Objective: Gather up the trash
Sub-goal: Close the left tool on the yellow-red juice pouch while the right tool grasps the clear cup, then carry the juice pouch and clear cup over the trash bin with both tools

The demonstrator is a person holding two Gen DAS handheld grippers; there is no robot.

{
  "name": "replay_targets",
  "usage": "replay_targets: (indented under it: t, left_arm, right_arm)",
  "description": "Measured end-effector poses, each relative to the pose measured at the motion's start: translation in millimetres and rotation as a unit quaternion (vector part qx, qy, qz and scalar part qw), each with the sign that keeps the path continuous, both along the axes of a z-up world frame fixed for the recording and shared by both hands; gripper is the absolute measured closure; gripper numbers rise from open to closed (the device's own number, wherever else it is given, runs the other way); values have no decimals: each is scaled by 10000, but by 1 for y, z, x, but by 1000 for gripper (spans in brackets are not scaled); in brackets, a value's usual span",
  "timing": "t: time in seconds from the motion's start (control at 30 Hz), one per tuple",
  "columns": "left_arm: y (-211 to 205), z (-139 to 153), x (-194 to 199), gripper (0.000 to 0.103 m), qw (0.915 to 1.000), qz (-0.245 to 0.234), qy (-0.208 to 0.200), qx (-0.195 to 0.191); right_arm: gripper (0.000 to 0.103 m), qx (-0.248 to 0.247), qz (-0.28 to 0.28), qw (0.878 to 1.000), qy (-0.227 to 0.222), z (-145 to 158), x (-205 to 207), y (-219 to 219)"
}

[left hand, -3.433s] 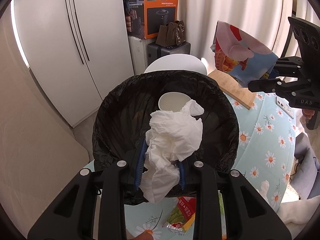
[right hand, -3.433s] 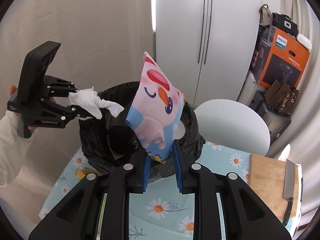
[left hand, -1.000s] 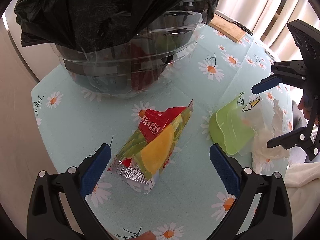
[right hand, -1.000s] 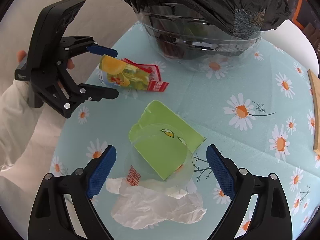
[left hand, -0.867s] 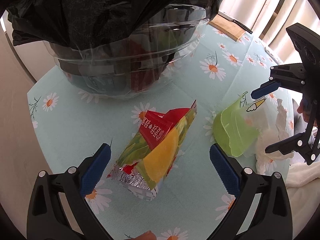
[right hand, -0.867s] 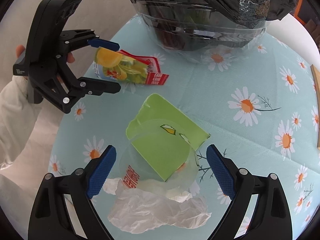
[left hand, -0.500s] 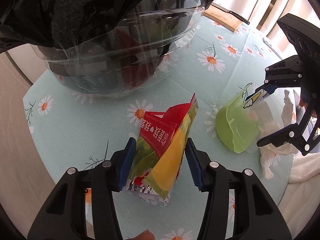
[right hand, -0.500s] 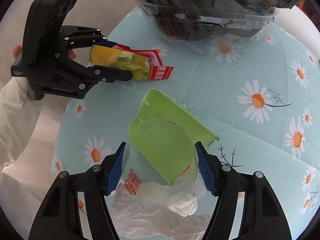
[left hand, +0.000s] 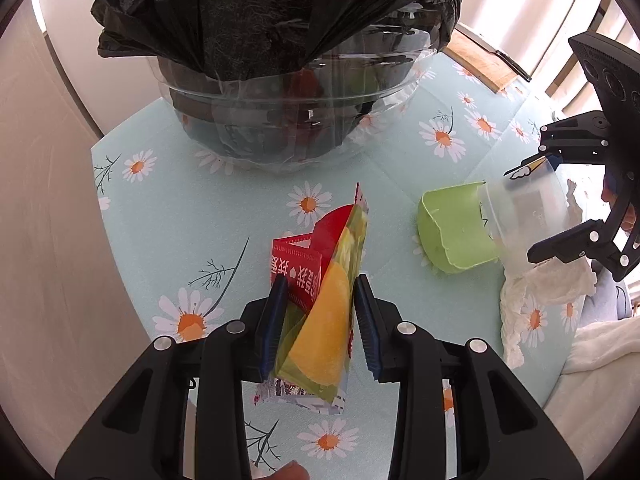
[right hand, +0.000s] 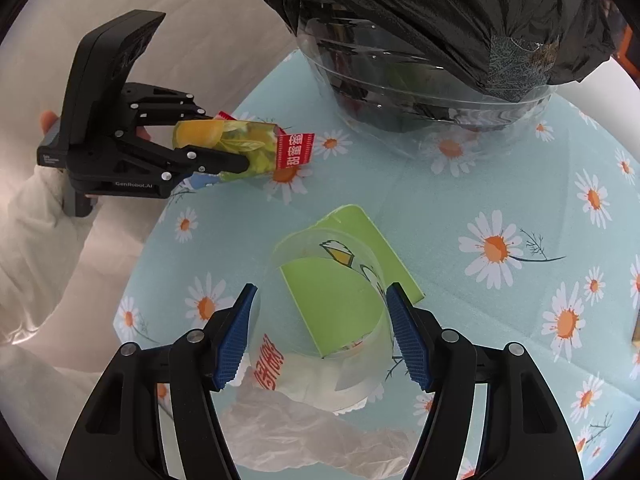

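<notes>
A yellow, green and red snack wrapper [left hand: 324,312] stands on edge between the blue pads of my left gripper [left hand: 320,292], whose jaws are closing and press on both of its sides. From the right wrist view that wrapper [right hand: 240,144] hangs in the left gripper [right hand: 226,140] just above the cloth. My right gripper [right hand: 322,296] has its pads against both sides of a clear plastic cup [right hand: 320,360] lying on its side with a green paper liner [right hand: 332,300] inside. The black-bagged clear trash bin [left hand: 280,20] stands behind both.
The round table [left hand: 160,208] has a pale blue daisy cloth. A crumpled white tissue [right hand: 300,432] lies under and behind the cup. A wooden cutting board [left hand: 476,60] with a knife sits at the far right. A white sleeve [right hand: 36,220] holds the left gripper.
Both pairs of jaws have closed from wide open, the left onto the snack wrapper and the right onto the clear cup. The wrapper now stands upright between the left pads.
</notes>
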State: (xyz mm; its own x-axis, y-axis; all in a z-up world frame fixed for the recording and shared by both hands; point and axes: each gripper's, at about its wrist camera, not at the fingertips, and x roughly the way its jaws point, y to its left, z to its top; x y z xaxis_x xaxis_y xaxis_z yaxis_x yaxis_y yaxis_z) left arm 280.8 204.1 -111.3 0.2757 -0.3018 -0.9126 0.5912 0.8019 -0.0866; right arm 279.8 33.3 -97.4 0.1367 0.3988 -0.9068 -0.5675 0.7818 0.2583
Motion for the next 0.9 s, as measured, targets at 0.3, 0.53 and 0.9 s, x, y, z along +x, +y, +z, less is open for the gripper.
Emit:
replay_targets:
  t: [0.3, 0.53, 0.9]
  left_arm:
    - [-11, 29, -24, 68, 9983, 530, -182, 132]
    - [-20, 56, -49, 68, 9957, 808, -382, 230]
    - [-47, 98, -78, 68, 9870, 1365, -840, 85]
  right_arm:
    - [42, 410, 23, 9987, -310, 27, 0, -28]
    - [42, 710, 134, 9956, -595, 52, -2, -48]
    - [42, 958, 449, 9888, -1048, 83, -9, -74]
